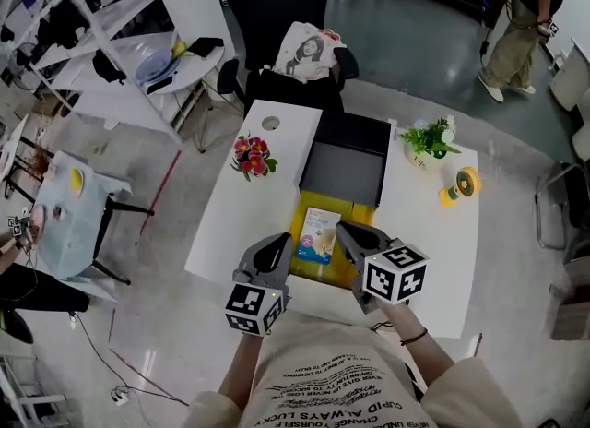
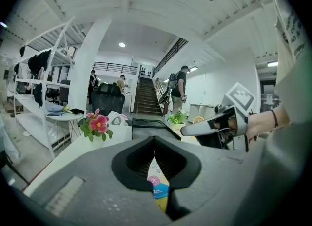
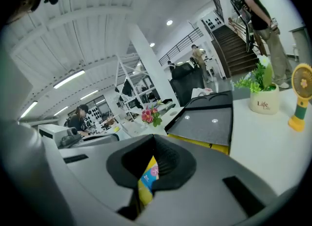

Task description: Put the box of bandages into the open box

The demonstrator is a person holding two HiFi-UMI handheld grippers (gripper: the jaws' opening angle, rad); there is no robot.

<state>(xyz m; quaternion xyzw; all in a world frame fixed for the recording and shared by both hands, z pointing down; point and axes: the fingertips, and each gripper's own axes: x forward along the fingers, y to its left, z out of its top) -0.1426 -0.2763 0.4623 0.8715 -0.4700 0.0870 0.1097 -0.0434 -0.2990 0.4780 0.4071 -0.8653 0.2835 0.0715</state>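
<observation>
Small flat box of bandages, white, blue and yellow [image 1: 319, 235]: lay flat inside the open cardboard box with yellow walls [image 1: 298, 223], so looked already put away. Black lid [image 1: 346, 170] flipped back toward 12 o'clock, likely to leave room for dropping things in.

Left grey claw [image 1: 275, 244] at 8 o'clock of the bandages, pressed together on nothing. Right grey claw [image 1: 348, 231] at 4 o'clock, also pressed together and bare. Both hung over the near rim, touching nothing, maybe done with the job.

Open box set on a long white table [image 1: 433, 232]. Pink and red flowers [image 1: 252, 156] at 10 o'clock of it, green plant in a white pot [image 1: 429, 140] at 2 o'clock, little yellow fan [image 1: 459, 184] at 3 o'clock.

Big bright room with a shiny grey floor [image 1: 184, 343], white shelves [image 1: 92, 20] at 10 o'clock, a person [image 1: 516, 39] standing at 1 o'clock.
</observation>
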